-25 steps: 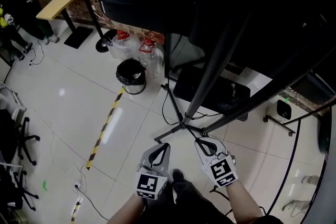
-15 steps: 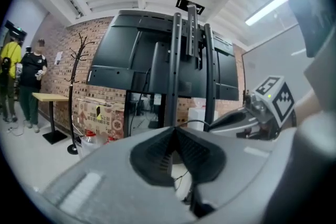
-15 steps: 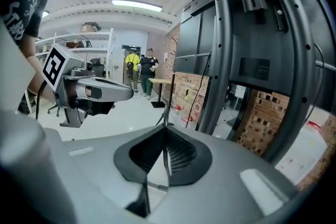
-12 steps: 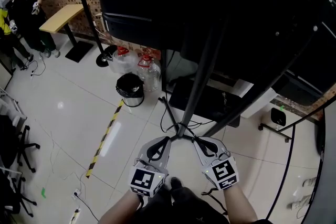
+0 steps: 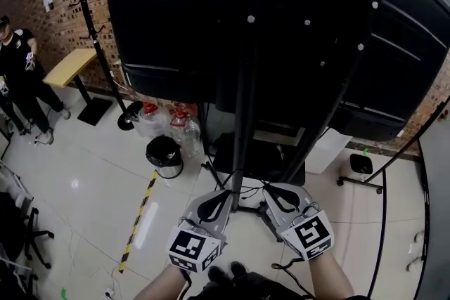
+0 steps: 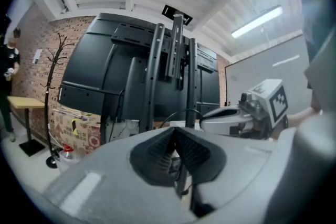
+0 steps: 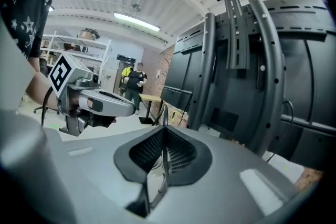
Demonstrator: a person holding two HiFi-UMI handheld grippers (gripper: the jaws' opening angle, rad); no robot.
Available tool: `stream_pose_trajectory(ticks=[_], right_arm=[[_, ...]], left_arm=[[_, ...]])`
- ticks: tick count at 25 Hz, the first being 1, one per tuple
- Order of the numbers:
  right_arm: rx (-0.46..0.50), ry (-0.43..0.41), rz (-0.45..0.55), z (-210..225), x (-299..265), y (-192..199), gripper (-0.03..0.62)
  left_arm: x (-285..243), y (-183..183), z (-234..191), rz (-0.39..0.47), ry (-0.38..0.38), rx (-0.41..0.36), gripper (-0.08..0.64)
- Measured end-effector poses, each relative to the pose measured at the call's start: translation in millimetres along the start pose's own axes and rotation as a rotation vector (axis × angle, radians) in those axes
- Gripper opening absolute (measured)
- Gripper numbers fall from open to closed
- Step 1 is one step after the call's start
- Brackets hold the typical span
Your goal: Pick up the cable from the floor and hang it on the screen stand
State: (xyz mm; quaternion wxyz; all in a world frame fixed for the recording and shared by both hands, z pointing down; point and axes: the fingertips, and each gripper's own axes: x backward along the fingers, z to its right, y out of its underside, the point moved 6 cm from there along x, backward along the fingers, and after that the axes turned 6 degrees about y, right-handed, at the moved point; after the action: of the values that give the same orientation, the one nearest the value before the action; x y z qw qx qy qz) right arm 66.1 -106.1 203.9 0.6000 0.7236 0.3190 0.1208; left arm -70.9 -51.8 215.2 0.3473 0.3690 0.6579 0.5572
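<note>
In the head view both grippers are side by side low in the middle, below the back of the large black screen. A thin black cable (image 5: 246, 187) runs between them. My left gripper (image 5: 223, 194) is shut on the cable (image 6: 176, 114), which arcs up and right from its tips. My right gripper (image 5: 270, 189) is shut on the cable (image 7: 165, 113) too; the strand passes through its closed pads and sticks up past the tips. The screen stand (image 5: 242, 102), made of black posts with mounting rails, rises just ahead of both grippers (image 6: 175, 129) (image 7: 164, 127). The stand's posts (image 6: 152, 76) (image 7: 262, 71) fill both gripper views.
A black bin (image 5: 163, 151) and water bottles (image 5: 181, 126) sit left of the stand base, with a black box (image 5: 267, 158) under the screen. A coat rack (image 5: 88, 3), wooden table (image 5: 70, 67) and a person (image 5: 14, 74) stand far left. Yellow-black tape (image 5: 137, 228) marks the floor.
The head view has tilted up, so the screen's back now fills the top. Both grippers have risen and come closer to the stand posts, still shut and close together.
</note>
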Motion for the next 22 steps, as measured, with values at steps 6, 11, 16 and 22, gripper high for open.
stream_pose_trajectory(ticks=[6,11,16,22], right_arm=[[0.057,0.111,0.054,41,22,-46,0.018],[0.121,0.195,0.097,85,37,-85,0.018],[0.153,0.278,0.129,117,51,-111,0.018],[0.169,0.327,0.146,138,36,-112,0.018]], left_arm=[[-26,-43,16,0.019,0.125,-0.034,0.004],[-52,-78,28,0.011,0.220,-0.077,0.004],[-78,-109,40,0.065,0.277,-0.094,0.003],[-116,-120,27,0.086,0.325,-0.046,0.005]])
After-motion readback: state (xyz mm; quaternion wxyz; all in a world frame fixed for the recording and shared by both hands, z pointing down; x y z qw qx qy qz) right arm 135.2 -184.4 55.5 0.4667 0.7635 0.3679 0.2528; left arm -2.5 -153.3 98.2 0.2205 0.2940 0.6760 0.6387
